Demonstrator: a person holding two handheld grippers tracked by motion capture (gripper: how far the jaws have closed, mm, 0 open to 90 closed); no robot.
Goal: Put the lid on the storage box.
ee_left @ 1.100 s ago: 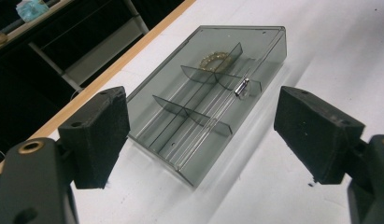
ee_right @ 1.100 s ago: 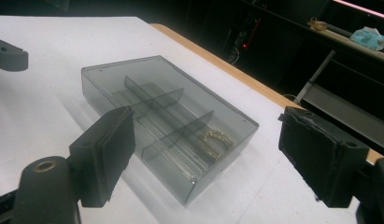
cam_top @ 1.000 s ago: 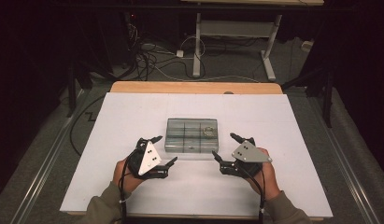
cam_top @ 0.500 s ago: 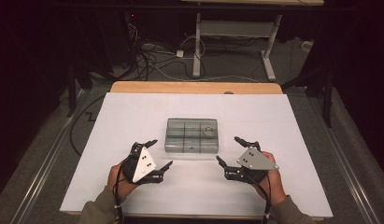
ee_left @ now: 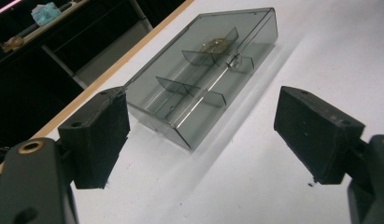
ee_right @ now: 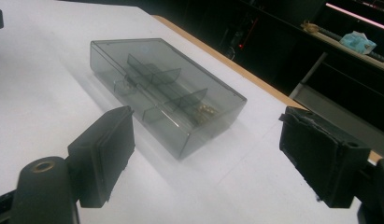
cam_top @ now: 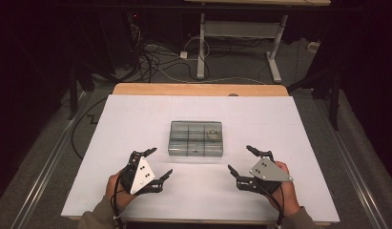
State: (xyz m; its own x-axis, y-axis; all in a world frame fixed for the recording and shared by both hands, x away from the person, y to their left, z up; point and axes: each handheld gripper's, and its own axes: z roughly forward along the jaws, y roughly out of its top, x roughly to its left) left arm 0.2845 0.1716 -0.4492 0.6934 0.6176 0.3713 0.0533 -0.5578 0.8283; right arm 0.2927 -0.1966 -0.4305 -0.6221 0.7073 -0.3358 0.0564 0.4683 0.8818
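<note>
Right now my left gripper has its black padded jaws spread wide with nothing between them, and my right gripper is spread just as wide and bare. Both hover over the white table, near its front edge. Between them and a little farther off lies the smoky grey clear plastic box with inner dividers, lid closed, flat on the table. A small gold-coloured piece sits in one far corner compartment.
</note>
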